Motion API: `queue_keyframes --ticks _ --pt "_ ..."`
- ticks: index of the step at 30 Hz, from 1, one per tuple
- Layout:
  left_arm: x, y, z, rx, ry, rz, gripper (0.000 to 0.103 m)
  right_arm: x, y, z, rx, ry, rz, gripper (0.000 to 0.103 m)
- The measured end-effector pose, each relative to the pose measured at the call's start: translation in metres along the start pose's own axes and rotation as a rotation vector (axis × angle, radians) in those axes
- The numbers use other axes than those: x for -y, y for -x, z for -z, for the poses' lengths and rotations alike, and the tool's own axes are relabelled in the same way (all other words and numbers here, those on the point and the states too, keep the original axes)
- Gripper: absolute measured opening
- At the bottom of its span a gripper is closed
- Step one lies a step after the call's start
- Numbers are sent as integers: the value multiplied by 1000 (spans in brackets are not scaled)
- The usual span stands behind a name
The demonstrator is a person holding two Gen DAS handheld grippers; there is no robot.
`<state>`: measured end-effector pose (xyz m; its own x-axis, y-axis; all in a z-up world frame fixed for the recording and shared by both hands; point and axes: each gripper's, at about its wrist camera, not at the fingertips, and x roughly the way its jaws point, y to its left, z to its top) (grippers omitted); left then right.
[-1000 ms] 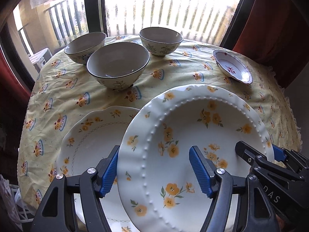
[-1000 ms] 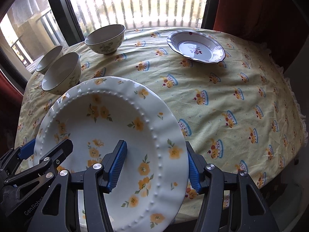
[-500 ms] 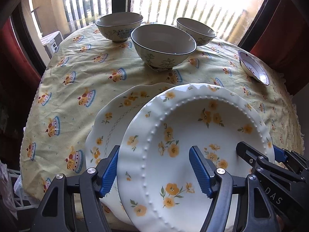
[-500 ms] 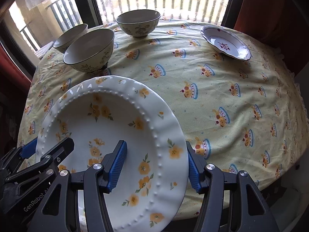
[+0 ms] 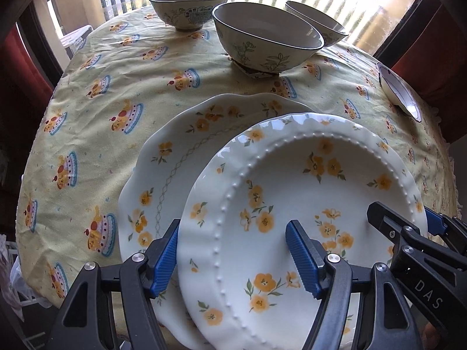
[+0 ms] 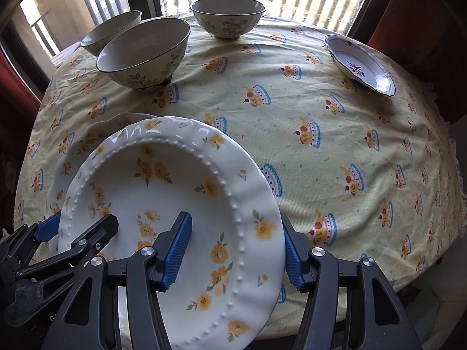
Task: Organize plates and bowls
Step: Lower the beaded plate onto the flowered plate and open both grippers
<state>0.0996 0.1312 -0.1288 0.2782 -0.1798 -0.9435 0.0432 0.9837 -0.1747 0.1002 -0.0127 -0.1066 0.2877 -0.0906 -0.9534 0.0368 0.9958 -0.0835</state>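
Together: your two grippers carry one glossy white plate (image 5: 294,204) over the table's near edge.
Plate: round and glazed, with a fluted rim, a ring of raised beads and scattered yellow flowers; it tilts, near edge low.
Left gripper (image 5: 236,258): your ribbed blue pads are clamped across the plate's left rim, one pad under the edge, the other on the inner face.
Right gripper (image 6: 233,250): your pads are clamped likewise on the plate's right rim, one on the inner face, one outside the edge.
Lower plate (image 5: 175,157): a second white plate with a wavy edge, yellow blooms and a thin lattice line lies flat on the cloth, partly covered by the held plate; whether the two touch cannot be told.
Bowls: three deep cream bowls with dark rims and leaf prints stand at the far side, the middle bowl (image 5: 267,36) nearest you, flanked by the left bowl (image 5: 188,7) and the right bowl (image 5: 318,22).
Dish (image 6: 360,64): a small shallow white dish with a scalloped dark edge and a purple sprig sits at far right, well apart from the bowls.
Cloth (image 6: 321,151): soft, creased yellow fabric printed with cakes drapes the round table.
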Motion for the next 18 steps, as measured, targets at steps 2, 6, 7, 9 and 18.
queue_keyframes --ticks 2,6,7,9,18 --pt "1 -1 0 2 0 -3 71 -1 -1 -2 2 13 8 61" --pt "3 -2 -1 5 2 -23 73 -1 -4 -5 -1 29 18 61" --pt "3 -2 -1 6 5 -30 74 -1 -5 -6 -2 33 19 61" --pt "4 -2 -2 10 10 -50 74 0 -7 -6 -6 37 15 61" --pt "7 -4 -4 23 9 -155 80 -2 -10 -5 9 47 -3 59"
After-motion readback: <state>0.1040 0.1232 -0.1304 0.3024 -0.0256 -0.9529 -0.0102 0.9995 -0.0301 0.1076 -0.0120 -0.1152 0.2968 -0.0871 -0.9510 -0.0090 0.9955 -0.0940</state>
